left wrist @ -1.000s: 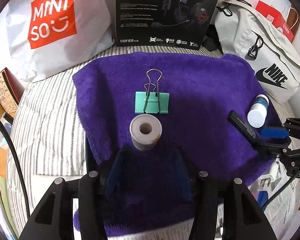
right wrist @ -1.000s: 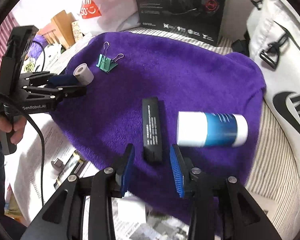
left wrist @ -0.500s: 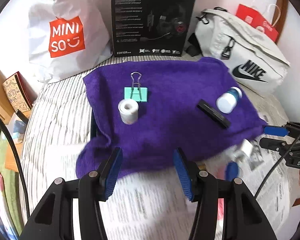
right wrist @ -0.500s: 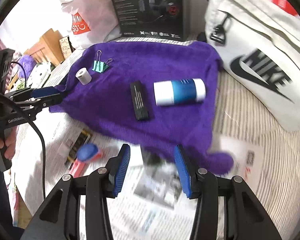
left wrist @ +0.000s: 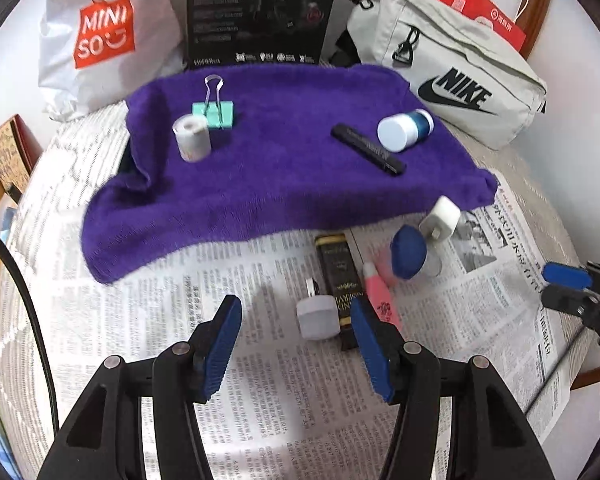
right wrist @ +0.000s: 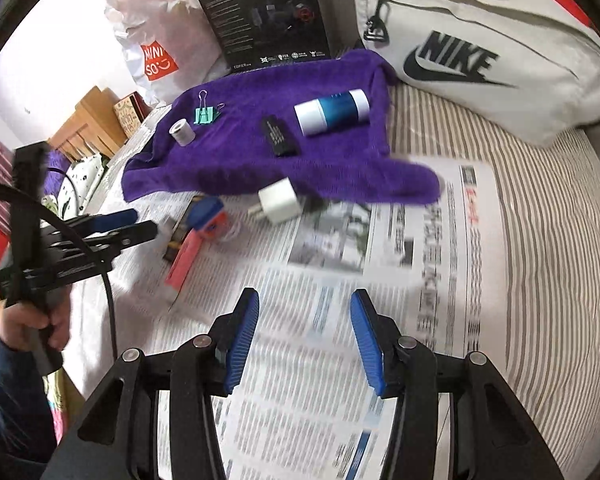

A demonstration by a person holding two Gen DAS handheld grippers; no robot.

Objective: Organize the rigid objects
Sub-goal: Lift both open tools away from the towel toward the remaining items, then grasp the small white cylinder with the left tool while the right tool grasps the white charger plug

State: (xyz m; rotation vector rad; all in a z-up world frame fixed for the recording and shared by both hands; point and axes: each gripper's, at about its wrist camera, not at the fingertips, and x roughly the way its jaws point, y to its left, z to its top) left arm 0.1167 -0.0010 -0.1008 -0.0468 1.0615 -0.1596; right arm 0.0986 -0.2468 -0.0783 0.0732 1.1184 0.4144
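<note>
On the purple towel (left wrist: 260,168) lie a green binder clip (left wrist: 214,114), a tape roll (left wrist: 191,138), a black bar (left wrist: 368,149) and a blue-and-white bottle (left wrist: 406,130). The newspaper (left wrist: 260,360) in front of it carries a white plug (left wrist: 440,218), a blue round piece (left wrist: 409,252), a pink tube (left wrist: 382,300), a black-and-gold box (left wrist: 336,272) and a white charger (left wrist: 318,316). My left gripper (left wrist: 295,312) hovers over the charger, jaws opening, gripping nothing. My right gripper (right wrist: 305,304) is over bare newspaper (right wrist: 440,240), jaws opening, nothing between them.
Along the back stand a white Miniso bag (left wrist: 100,40), a black headset box (left wrist: 260,12), a grey Nike bag (left wrist: 452,80) and a red paper bag (left wrist: 480,8). Striped bedding (right wrist: 540,220) runs to the right. A hand (right wrist: 24,320) holds the left gripper's handle.
Both grippers have drawn back from the towel to over the newspaper, so the items lying there came into view. Both pairs of jaws stand wider than before.
</note>
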